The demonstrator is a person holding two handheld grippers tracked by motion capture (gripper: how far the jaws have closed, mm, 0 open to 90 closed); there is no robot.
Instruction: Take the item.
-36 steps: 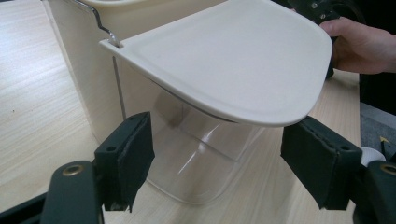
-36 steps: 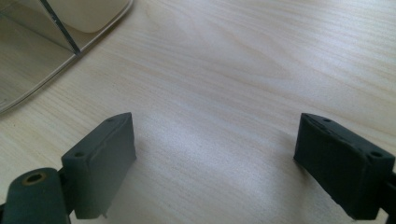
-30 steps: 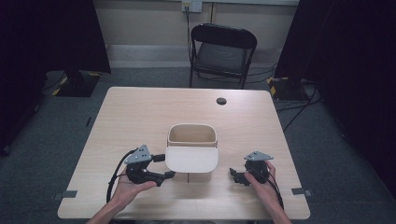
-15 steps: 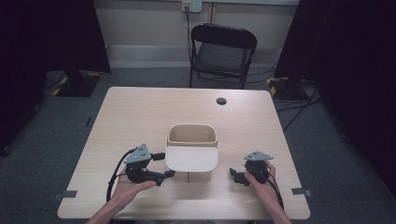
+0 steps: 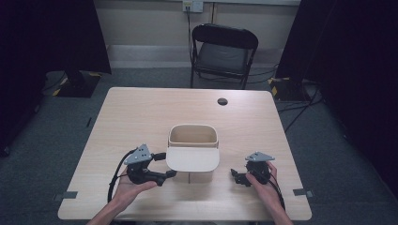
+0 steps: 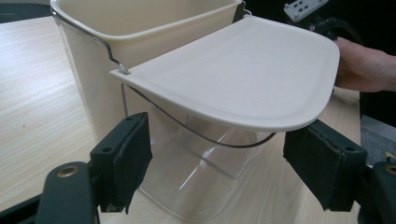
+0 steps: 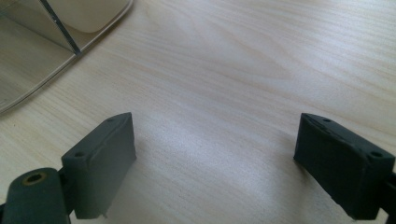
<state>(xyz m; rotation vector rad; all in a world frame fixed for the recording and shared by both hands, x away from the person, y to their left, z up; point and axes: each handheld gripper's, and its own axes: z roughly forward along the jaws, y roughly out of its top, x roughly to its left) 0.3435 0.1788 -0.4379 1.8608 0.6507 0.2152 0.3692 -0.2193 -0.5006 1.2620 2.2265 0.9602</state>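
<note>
Bin [image 5: 192,140]: stands near the middle of the table [image 5: 141,112], its cream lid [image 5: 192,159] swung out level toward the person, so the mouth is open.
Left gripper [image 5: 162,166]: jaws wide, having just widened a little, low beside the lid's edge; nothing pinched.
Right gripper [image 5: 237,176]: jaws wide over bare wood, apart from the bin, probably waiting.

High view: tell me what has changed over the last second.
Little has moved. The left gripper has just been opening its jaws a little wider beside the cream bin; in the left gripper view the bin's flat lid sits above its pads, not pressed by them. The bin, the right gripper and both hands stayed where they were.
</note>
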